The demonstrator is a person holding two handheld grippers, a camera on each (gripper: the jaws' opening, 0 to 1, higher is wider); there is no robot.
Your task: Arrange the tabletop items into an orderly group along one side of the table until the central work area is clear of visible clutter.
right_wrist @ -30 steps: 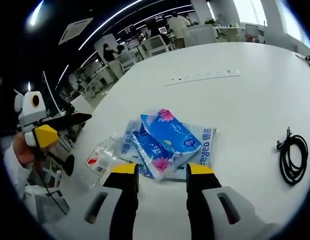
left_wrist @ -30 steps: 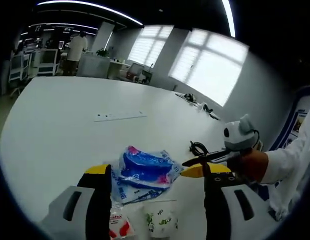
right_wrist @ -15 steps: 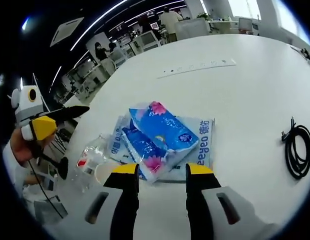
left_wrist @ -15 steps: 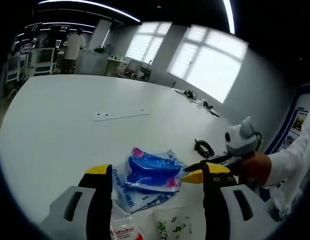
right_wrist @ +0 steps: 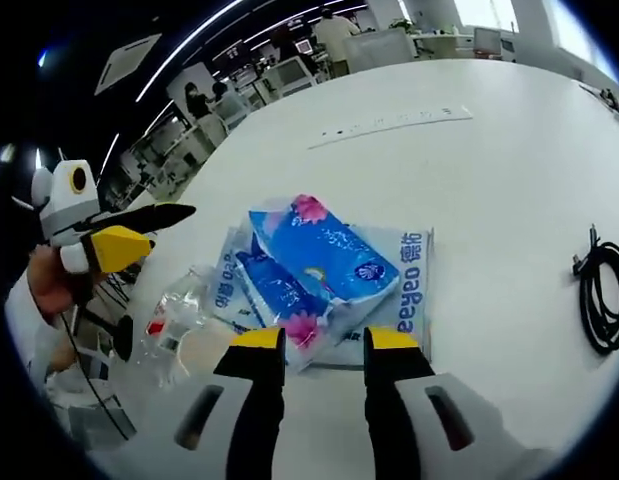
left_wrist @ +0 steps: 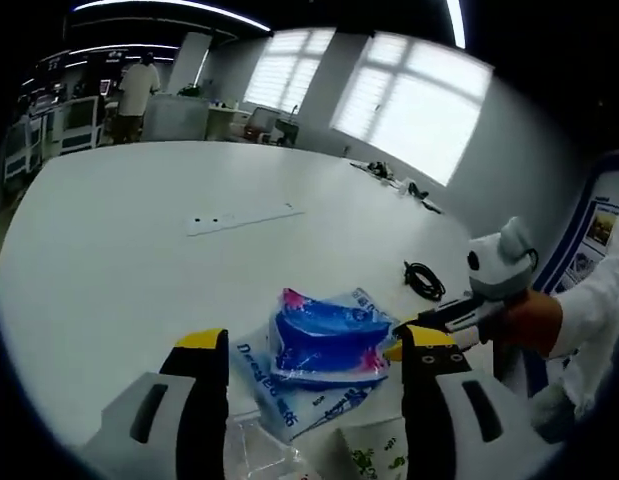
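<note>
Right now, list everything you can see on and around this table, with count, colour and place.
Tissue packs: a pile of blue and pink packs, count unclear, on the table just ahead of both grippers.
Plastic bottle: one, clear with a red label, lying beside the tissue pile.
Paper cup: one, white with green print, at the near edge of the left gripper view.
Cable: one, black, coiled, apart from the pile.
Power strip: one, white, farther out on the table.
Table: one, white.
People: figures standing in the background office.
Left gripper: yellow-tipped, open.
Right gripper: yellow-tipped, open, at the pile's edge.
</note>
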